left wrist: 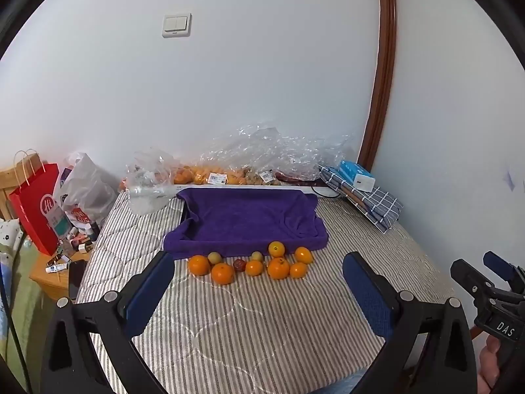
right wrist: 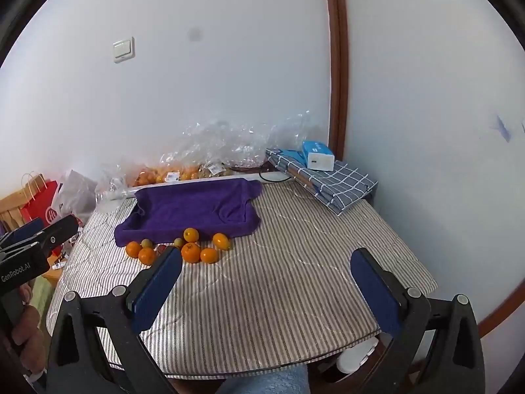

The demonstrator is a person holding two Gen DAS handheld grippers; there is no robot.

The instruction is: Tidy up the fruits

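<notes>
A: Fruits [left wrist: 251,262] are lying in a loose cluster on the striped tabletop [left wrist: 262,321], just in front of the purple towel-lined tray [left wrist: 246,220]. Most are oranges; two small greenish fruits and one small dark red one are sitting among them.

B: Status of the left hand-held gripper [left wrist: 259,282]?

A: Its jaws are standing fully apart, grasping nothing, and it is hovering over bare cloth short of the cluster, tilted downward.

B: And the right hand-held gripper [right wrist: 265,279]?

A: Likewise released and empty. In its own view the fruits [right wrist: 178,248] are lying ahead and to the left, with its left pad [right wrist: 157,285] overlapping the cluster's near edge in the picture. Whether anything is touching, the view is not showing.

B: Background items?

A: Clear plastic bags [left wrist: 262,154] holding more fruit are resting against the wall behind the tray. A folded checked cloth [left wrist: 367,197] with a blue box [left wrist: 356,174] on top is sitting at the right rear corner.
</notes>
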